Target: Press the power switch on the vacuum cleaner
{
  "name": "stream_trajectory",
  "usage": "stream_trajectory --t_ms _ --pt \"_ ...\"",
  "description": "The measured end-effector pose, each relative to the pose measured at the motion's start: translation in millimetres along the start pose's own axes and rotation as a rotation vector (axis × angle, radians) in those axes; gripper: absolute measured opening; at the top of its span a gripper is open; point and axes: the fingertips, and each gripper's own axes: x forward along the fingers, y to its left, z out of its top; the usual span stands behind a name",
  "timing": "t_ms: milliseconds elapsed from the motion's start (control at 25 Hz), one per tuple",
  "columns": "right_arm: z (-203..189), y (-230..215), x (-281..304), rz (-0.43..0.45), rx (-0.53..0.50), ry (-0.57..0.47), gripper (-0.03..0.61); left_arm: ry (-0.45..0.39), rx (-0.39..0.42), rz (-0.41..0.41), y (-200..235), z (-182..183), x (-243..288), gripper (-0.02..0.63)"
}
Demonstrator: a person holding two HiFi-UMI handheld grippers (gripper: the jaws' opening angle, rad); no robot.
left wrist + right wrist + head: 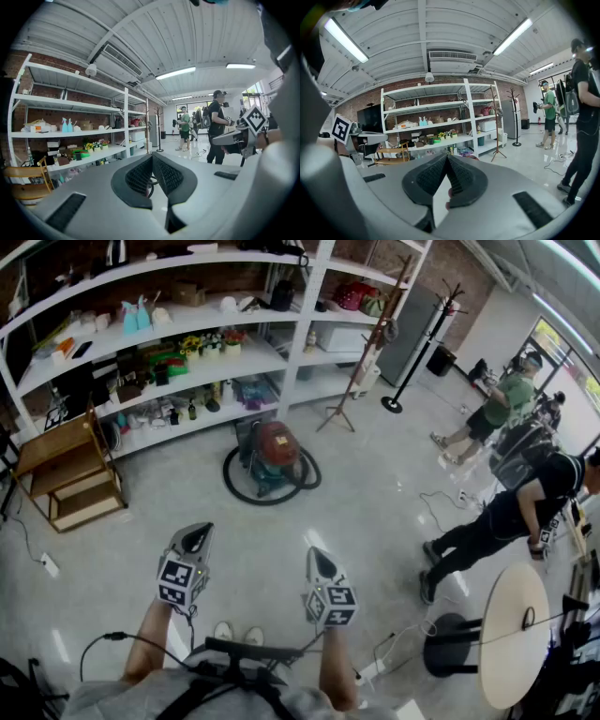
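The vacuum cleaner (273, 454) is a red and teal canister standing on the floor before the shelving, with its black hose (236, 488) looped around it. My left gripper (199, 534) and right gripper (315, 557) hover side by side well short of it, both pointing toward it. In the left gripper view the left gripper (152, 155) has its jaws meeting at the tips with nothing between them. The right gripper (446, 156) is likewise shut and empty. The jaws hide most of the vacuum in both gripper views. I cannot make out the power switch.
White shelving (197, 345) full of small items runs along the back. A wooden chair (66, 474) stands at the left, and coat racks (361, 362) at the shelving's right end. People (511, 512) stand at the right near a round table (514, 634). Cables (394, 652) lie on the floor.
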Motion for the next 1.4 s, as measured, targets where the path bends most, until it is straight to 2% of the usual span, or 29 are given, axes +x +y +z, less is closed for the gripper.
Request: stream_trajectory --t_ms 600,840,1400 --pt "-7.0 -15.5 -7.0 0.001 0.027 -0.001 0.012 -0.003 -0.003 -0.006 -17.6 5.7 4.4 0.006" --pt "-9.4 -23.2 -9.1 -0.009 0.043 -0.013 0.012 0.024 0.010 -0.016 -23.6 -4.6 9.3 0.006" --pt "-13.6 -54.2 -4.8 0.032 0.062 -0.014 0.012 0.017 0.008 0.020 -44.8 8.3 38.7 0.006"
